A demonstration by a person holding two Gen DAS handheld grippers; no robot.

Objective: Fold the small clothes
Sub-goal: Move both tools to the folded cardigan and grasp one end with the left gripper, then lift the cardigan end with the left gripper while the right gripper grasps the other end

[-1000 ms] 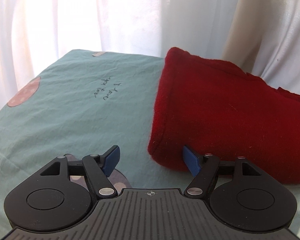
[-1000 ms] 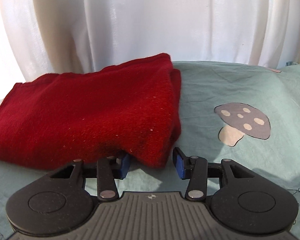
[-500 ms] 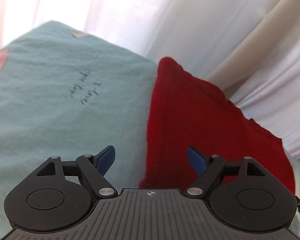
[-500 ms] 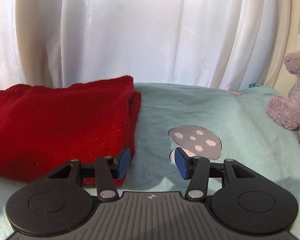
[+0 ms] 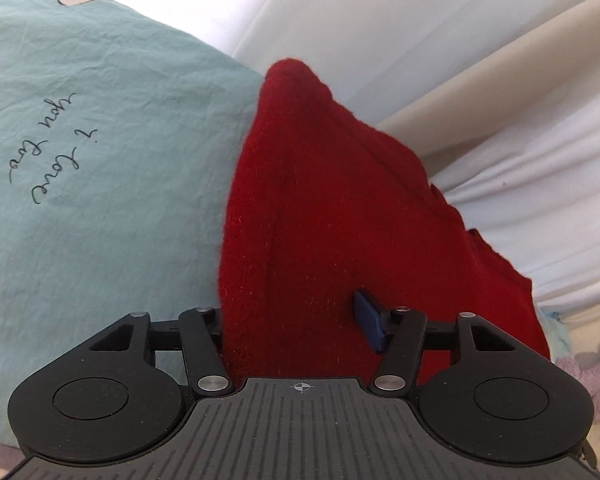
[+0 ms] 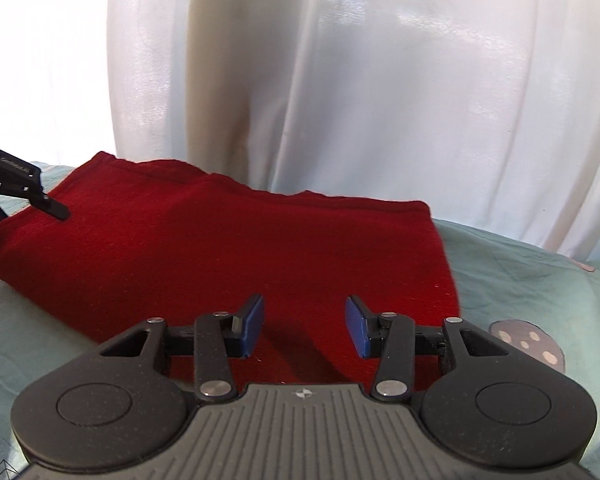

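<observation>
Left wrist view: the left gripper (image 5: pixel 296 320) straddles the near left edge of the red cloth (image 5: pixel 340 208), which lies already folded on the teal sheet (image 5: pixel 100 128) in front of a white curtain (image 5: pixel 480 40). Its jaws are closing with that edge between them. One blue pad (image 5: pixel 370 326) rests on top of the cloth; the other is hidden behind the thick edge, so I cannot tell whether the pads press yet. The sheet carries a handwritten line of print beside the cloth.

Right wrist view: the right gripper (image 6: pixel 304 326) hangs just over the near right part of the cloth (image 6: pixel 240 248), jaws closing, with nothing between the pads (image 6: pixel 252 322); the fabric lies below them, not in the gap. The other gripper's black finger shows at the far left edge of the cloth. A mushroom print (image 6: pixel 528 342) sits on the sheet to the right.

Judging from this, the step in hand is taking hold of the cloth's two near ends for another fold, or to lift the folded bundle. The left side is nearly seated. The next move calls for the right gripper to drop and slip one finger under the edge before it shuts, catching all layers, since the cloth is thick and stacked. Gripping only the top layer would pull the fold apart.
</observation>
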